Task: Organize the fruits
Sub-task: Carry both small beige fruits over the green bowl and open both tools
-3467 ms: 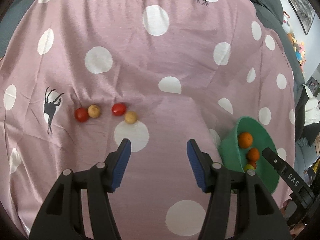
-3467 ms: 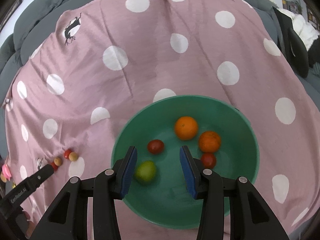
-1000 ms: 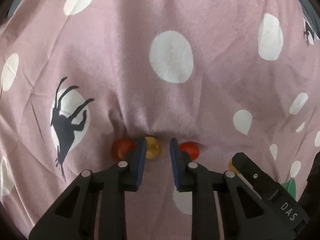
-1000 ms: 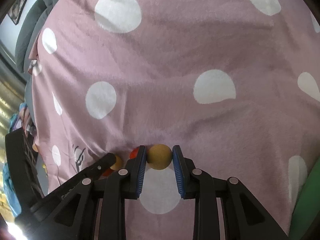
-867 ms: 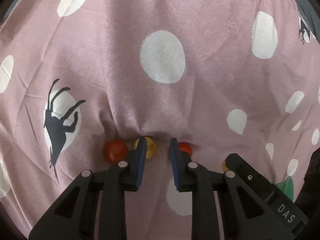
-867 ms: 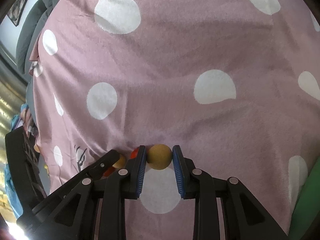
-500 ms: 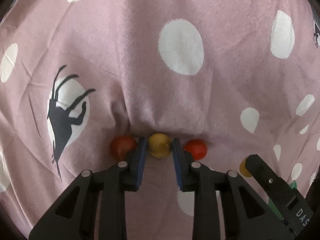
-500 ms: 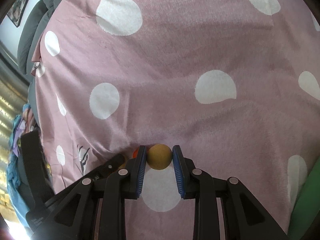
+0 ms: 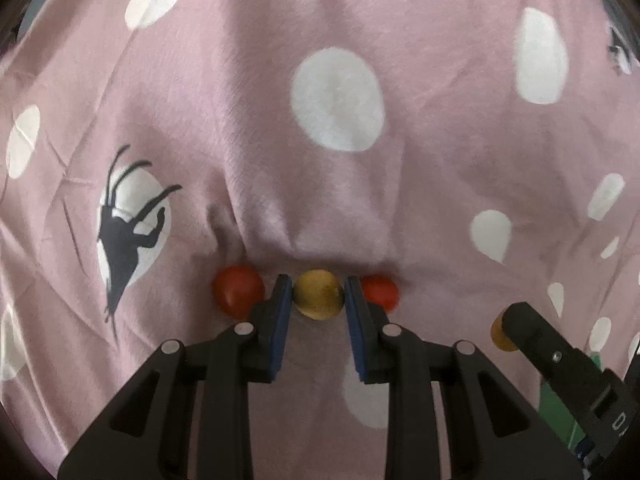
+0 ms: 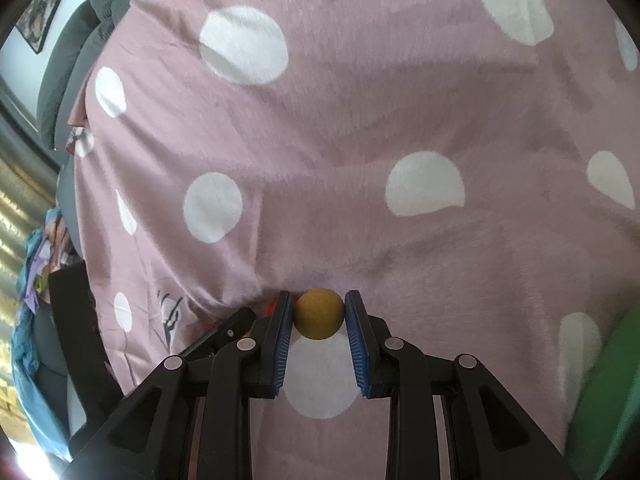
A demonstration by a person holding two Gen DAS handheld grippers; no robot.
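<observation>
A: The fruits are lying in a short row on the pink polka-dot blanket [image 9: 400, 168], and each gripper is closing on one of the tan ones. The left gripper [image 9: 319, 300] is pinching a yellowish-brown round fruit [image 9: 319, 294] between its blue pads, with a red tomato [image 9: 236, 290] just beside its left finger and a second red tomato [image 9: 380, 290] just beside its right finger.

B: And the right gripper [image 10: 319, 318]?

A: It is clamping the other tan fruit [image 10: 319, 314] squarely at its fingertips, pads touching both sides. That fruit is sitting at the edge of a white dot, still resting on the cloth.

B: Where is the green bowl [image 10: 608, 392] lying from there?

A: It is showing at the lower right edge of the right wrist view, so it lies to the right of both grippers, nearer the right one. Judging by that, the right hand is likely having the shorter carry, while the left is having to cross past it.

B: Any risk?

A: Both fruits are round and gripped near the fingertips, so either one could be slipping out on the lift.
</observation>
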